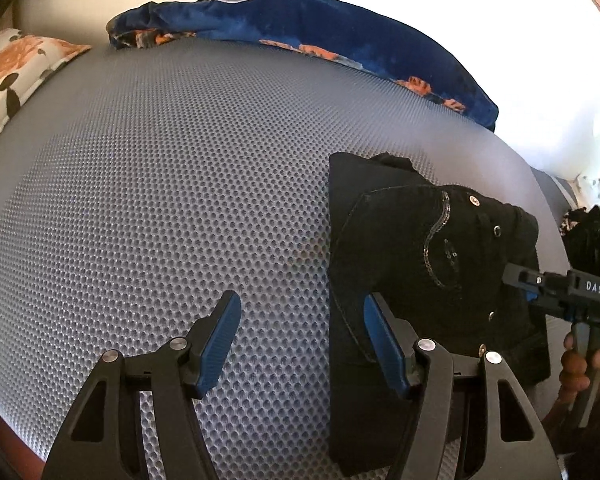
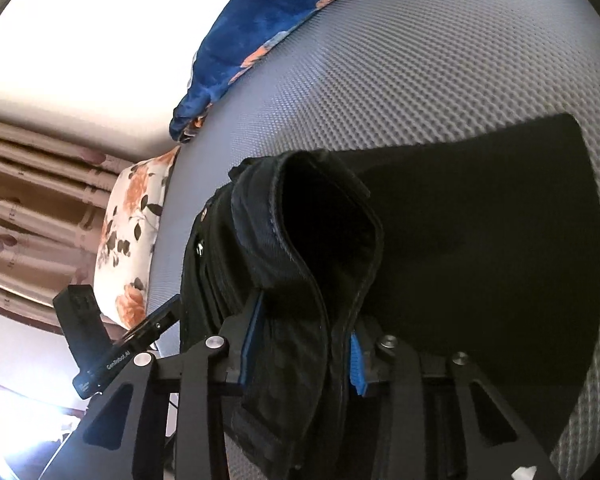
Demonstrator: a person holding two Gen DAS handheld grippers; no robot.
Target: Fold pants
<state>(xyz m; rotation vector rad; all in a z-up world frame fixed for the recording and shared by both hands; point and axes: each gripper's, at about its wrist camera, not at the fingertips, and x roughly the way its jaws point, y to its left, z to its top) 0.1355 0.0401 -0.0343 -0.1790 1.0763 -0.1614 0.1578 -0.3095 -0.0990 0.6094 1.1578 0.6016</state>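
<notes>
The jaws of the right gripper point(image 2: 300, 344) are closed on a thick bunched edge of the black pants point(image 2: 480, 248), apparently the waistband end, which is held raised and curls over between the blue pads. The jaws of the left gripper point(image 1: 300, 340) stand open and hold nothing; one pad lies over the grey mesh mattress point(image 1: 160, 200) and the other over the near edge of the pants point(image 1: 420, 260).

In the left wrist view the pants are seen as a compact dark bundle already doubled on itself, with the sequinned pocket and rivets uppermost, lying on the bed toward its right side. The right gripper point(image 1: 540, 284) is seen at the far edge of that bundle.

The step in hand is judged to be a late fold: the gripped end is being carried over the flat lower layer. The next move calls for the raised end to be laid down squarely on the layer beneath and released, while the loose near edge is steadied or smoothed by the left gripper.

A blue floral blanket point(image 1: 320, 28) and a floral pillow point(image 1: 16, 76) lie along the far edge of the bed, well apart from the work.
</notes>
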